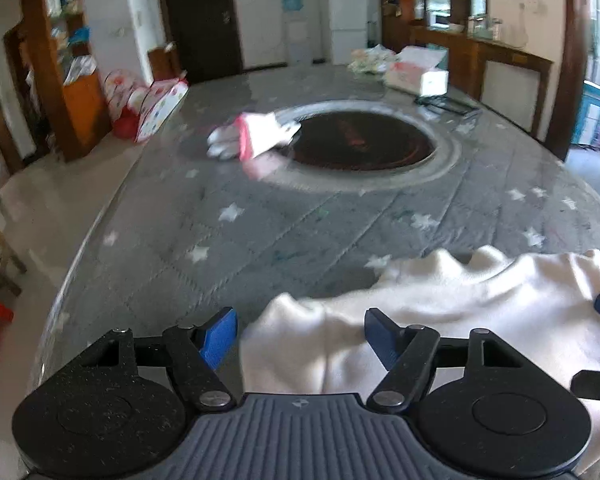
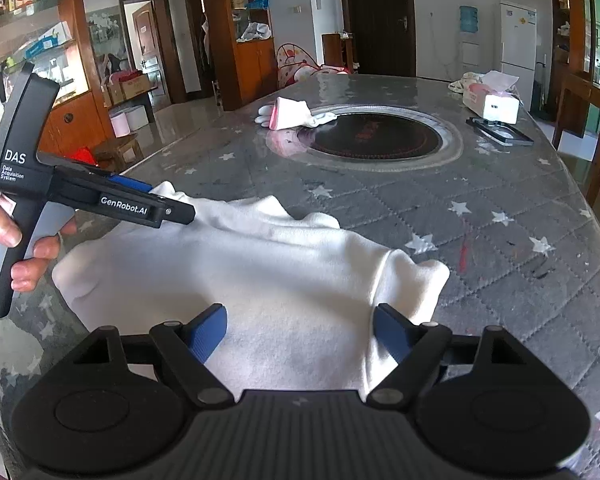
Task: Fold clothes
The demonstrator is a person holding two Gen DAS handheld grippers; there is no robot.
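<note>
White garment [image 2: 260, 272] lies crumpled, long axis left-right.

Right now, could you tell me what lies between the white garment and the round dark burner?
Only bare star-patterned table cover separates the white garment from the burner, in both wrist views.

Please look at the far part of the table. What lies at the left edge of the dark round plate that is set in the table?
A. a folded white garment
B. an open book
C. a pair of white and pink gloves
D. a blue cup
C: the white and pink gloves lie at the left rim of the dark round plate, while the white garment lies near the grippers.
</note>
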